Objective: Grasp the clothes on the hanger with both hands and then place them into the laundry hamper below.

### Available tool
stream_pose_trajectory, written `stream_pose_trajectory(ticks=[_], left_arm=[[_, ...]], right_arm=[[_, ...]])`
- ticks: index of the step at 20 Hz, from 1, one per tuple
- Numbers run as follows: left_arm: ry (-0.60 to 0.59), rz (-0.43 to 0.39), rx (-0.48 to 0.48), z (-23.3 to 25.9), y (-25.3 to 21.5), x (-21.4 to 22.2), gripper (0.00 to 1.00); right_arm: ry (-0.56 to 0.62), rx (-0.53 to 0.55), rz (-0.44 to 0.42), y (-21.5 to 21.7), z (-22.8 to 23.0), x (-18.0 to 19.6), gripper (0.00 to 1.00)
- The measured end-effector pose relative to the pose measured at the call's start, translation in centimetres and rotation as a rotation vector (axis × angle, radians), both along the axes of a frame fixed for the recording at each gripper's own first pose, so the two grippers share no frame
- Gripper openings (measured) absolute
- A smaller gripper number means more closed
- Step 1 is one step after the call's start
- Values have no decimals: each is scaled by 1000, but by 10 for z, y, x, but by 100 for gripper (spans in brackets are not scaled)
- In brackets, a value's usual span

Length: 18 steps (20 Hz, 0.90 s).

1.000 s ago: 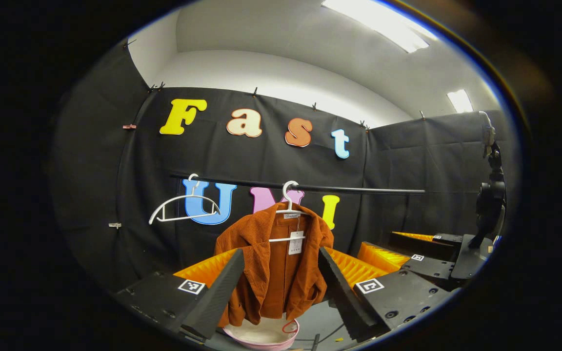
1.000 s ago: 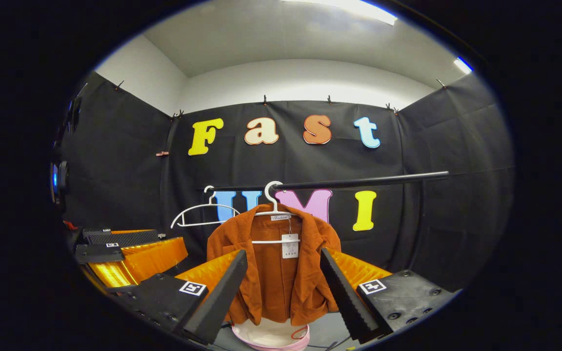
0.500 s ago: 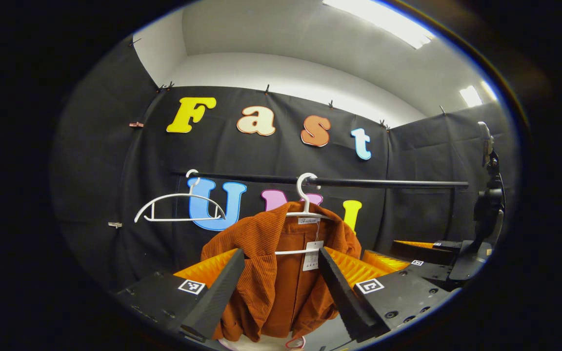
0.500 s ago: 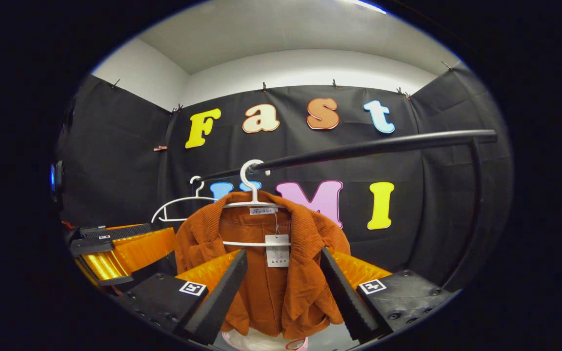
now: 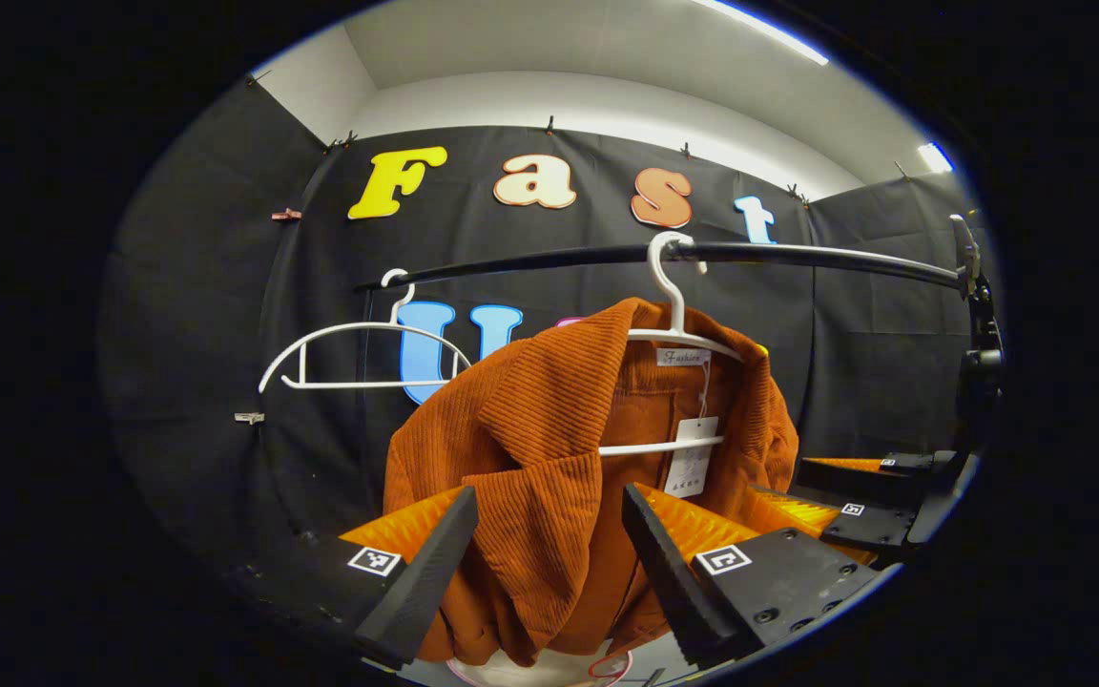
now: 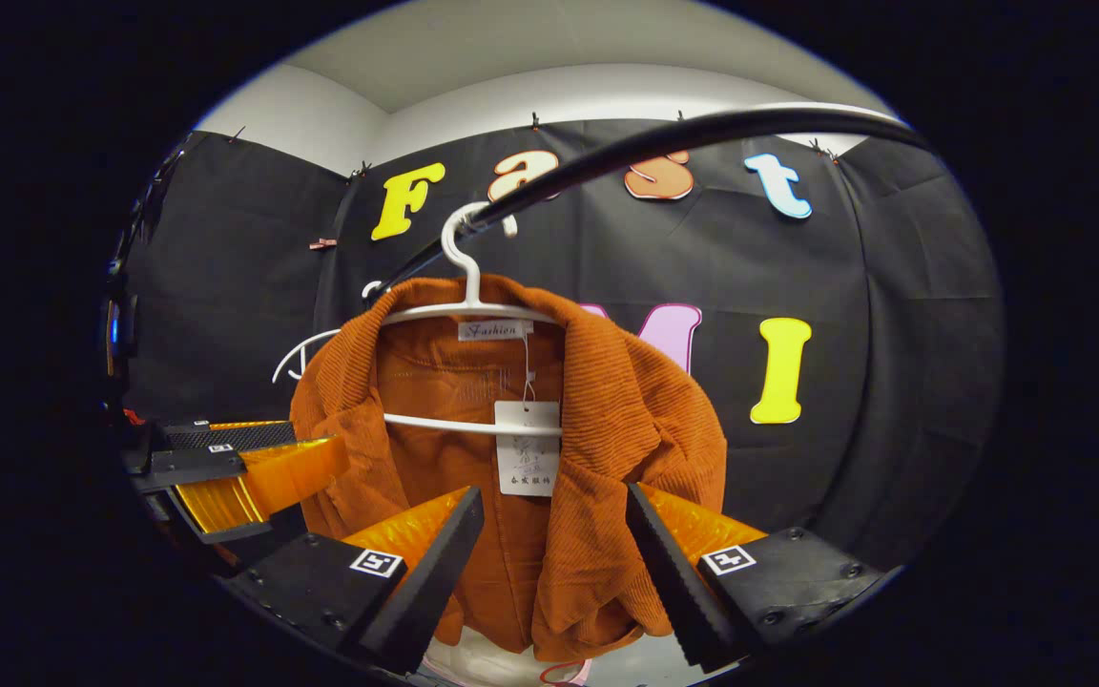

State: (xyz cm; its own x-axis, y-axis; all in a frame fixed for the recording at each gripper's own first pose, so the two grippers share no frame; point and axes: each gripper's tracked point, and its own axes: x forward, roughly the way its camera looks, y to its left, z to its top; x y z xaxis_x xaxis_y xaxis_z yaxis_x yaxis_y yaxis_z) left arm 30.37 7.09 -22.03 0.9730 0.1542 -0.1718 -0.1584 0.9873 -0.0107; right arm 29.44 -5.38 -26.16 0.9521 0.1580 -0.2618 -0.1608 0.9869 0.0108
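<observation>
Your left gripper [image 5: 540, 563] & right gripper [image 6: 549, 563]: both spread wide, nothing pinched, orange jacket [image 6: 597, 420] on white hanger [image 6: 468, 310] just ahead.

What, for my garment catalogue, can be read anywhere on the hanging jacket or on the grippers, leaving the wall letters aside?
Neck label of the orange jacket: one short word in script, too small to quote safely.
Hang tag: printed lines, too small to read.
Square markers on the right gripper: coded patterns, no words.
</observation>
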Motion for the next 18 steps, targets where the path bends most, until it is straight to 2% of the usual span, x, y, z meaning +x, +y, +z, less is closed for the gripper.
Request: stream_pose_trajectory(ticks=[6, 10, 13, 15, 17, 18], left_arm=[[30, 23, -75, -20, 7, 36, 96], [67, 33, -41, -35, 4, 52, 92], [82, 55, -37, -48, 3, 64, 93], [86, 78, -28, -53, 7, 73, 93], [132, 78, -30, -68, 10, 83, 91], [156, 57, -41, -76, 7, 89, 87]], right_arm=[[46, 25, 8, -8, -30, 34, 98], [75, 40, 28, -7, -52, 55, 98], [114, 35, -7, -13, -77, 75, 98], [151, 70, -3, -15, -89, 87, 98], [158, 103, -20, -25, -92, 98, 91], [154, 117, -16, -30, -92, 101, 77]])
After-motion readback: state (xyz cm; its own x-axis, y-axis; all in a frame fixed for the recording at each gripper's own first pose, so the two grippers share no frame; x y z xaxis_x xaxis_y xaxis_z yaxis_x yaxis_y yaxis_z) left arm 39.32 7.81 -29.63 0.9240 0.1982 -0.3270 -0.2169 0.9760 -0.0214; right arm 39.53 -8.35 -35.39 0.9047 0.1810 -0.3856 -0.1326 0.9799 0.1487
